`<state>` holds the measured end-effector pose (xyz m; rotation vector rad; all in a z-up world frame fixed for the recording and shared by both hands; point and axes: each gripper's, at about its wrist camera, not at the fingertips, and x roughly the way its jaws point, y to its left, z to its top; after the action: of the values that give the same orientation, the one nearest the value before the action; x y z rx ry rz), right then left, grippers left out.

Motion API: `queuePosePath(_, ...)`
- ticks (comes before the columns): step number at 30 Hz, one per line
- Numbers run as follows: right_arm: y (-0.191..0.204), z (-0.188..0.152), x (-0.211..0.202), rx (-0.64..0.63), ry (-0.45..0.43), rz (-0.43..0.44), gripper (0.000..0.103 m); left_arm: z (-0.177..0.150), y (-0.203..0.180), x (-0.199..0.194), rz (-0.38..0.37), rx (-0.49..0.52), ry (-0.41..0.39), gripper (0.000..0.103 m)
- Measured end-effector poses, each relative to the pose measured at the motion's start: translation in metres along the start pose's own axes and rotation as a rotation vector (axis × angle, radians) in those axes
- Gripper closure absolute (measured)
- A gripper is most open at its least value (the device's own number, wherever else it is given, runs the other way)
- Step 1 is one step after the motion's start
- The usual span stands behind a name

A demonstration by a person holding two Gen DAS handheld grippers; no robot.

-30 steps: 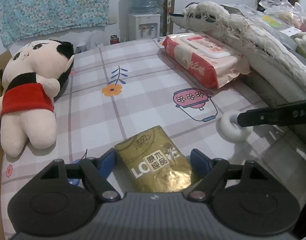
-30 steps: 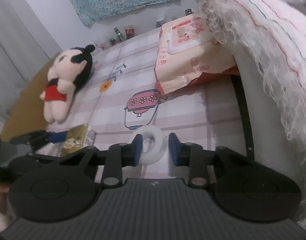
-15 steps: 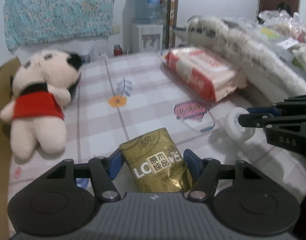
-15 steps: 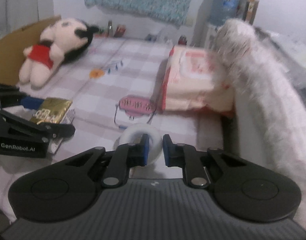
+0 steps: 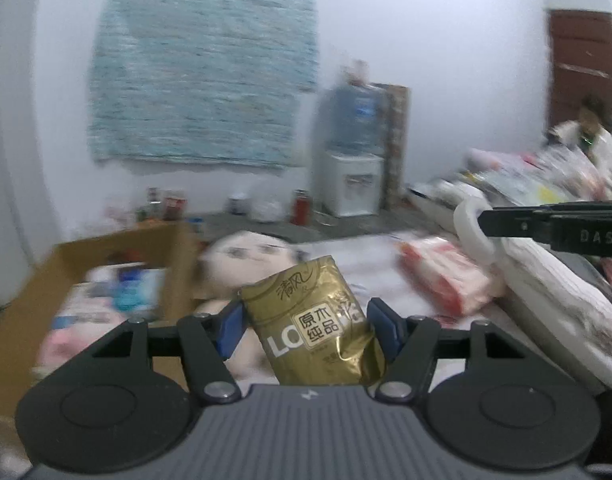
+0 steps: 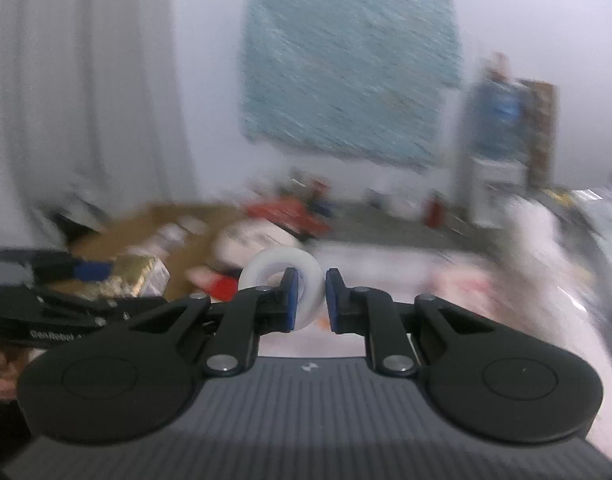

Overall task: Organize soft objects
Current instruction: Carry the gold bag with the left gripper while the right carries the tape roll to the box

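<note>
A gold tissue pack (image 5: 306, 320) stands lifted and slightly tilted between the blue pads of my left gripper (image 5: 306, 319), which is shut on its sides. My right gripper (image 6: 310, 285) is shut on the rim of a white soft ring (image 6: 266, 268), also held in the air. In the left wrist view the right gripper (image 5: 545, 226) shows at the right edge with the ring (image 5: 467, 228) at its tip. In the right wrist view the left gripper (image 6: 72, 274) and gold pack (image 6: 136, 280) show at the left. A plush doll (image 5: 246, 252) lies behind the pack, blurred.
An open cardboard box (image 5: 118, 246) with several packs inside stands at the left. A red-and-white wipes pack (image 5: 445, 276) lies on the bed, with a fringed white blanket (image 5: 553, 296) at the right. A water dispenser (image 5: 353, 184) stands by the far wall.
Both grippers closed on their things and rose off the checked bedcover, carrying the gold pack and the white ring. The views tipped up toward the wall and the box.
</note>
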<state>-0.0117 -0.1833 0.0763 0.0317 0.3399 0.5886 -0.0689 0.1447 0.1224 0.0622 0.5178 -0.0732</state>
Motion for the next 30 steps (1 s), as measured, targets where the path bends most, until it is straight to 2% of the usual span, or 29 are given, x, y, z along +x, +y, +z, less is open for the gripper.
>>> queuePosePath(4,0.048,0.031,0.033,-0.017,-0.004,0.172,0.089,0.012,0.066,-0.028,0.142,-0.020,0.007,0.037)
queuePosePath(7,0.088,0.042,0.070,-0.048,0.031,0.261,0.089,0.016,0.113,-0.023,0.219,0.008,0.081,0.037)
queuePosePath(8,0.103,0.044,0.085,-0.068,0.048,0.285,0.089,0.016,0.126,-0.014,0.222,0.025,0.128,0.037)
queuePosePath(14,0.184,0.042,0.165,-0.141,0.166,0.372,0.089,-0.010,0.200,0.072,0.168,-0.028,0.452,0.036)
queuePosePath(16,0.207,0.036,0.186,-0.157,0.216,0.394,0.089,-0.023,0.214,0.097,0.149,-0.021,0.533,0.036)
queuePosePath(19,0.233,0.028,0.221,-0.196,0.297,0.410,0.089,-0.030,0.231,0.127,0.124,-0.035,0.645,0.035)
queuePosePath(21,0.251,0.023,0.242,-0.221,0.360,0.424,0.089,-0.036,0.237,0.139,0.072,-0.029,0.732,0.035)
queuePosePath(23,0.269,0.015,0.254,-0.246,0.418,0.439,0.089,-0.046,0.239,0.143,0.073,-0.014,0.799,0.033)
queuePosePath(24,0.277,0.012,0.262,-0.271,0.455,0.443,0.089,-0.049,0.237,0.149,0.077,0.026,0.840,0.030)
queuePosePath(25,0.285,0.008,0.268,-0.284,0.479,0.442,0.089,-0.053,0.236,0.155,0.071,0.063,0.871,0.024)
queuePosePath(27,0.299,0.003,0.279,-0.327,0.533,0.440,0.089,-0.057,0.236,0.157,0.085,0.109,0.896,0.022)
queuePosePath(29,0.307,-0.001,0.292,-0.359,0.579,0.439,0.089,-0.052,0.240,0.151,0.079,0.102,0.885,0.020)
queuePosePath(30,0.313,-0.004,0.297,-0.372,0.605,0.439,0.089,-0.050,0.244,0.146,0.074,0.080,0.873,0.022)
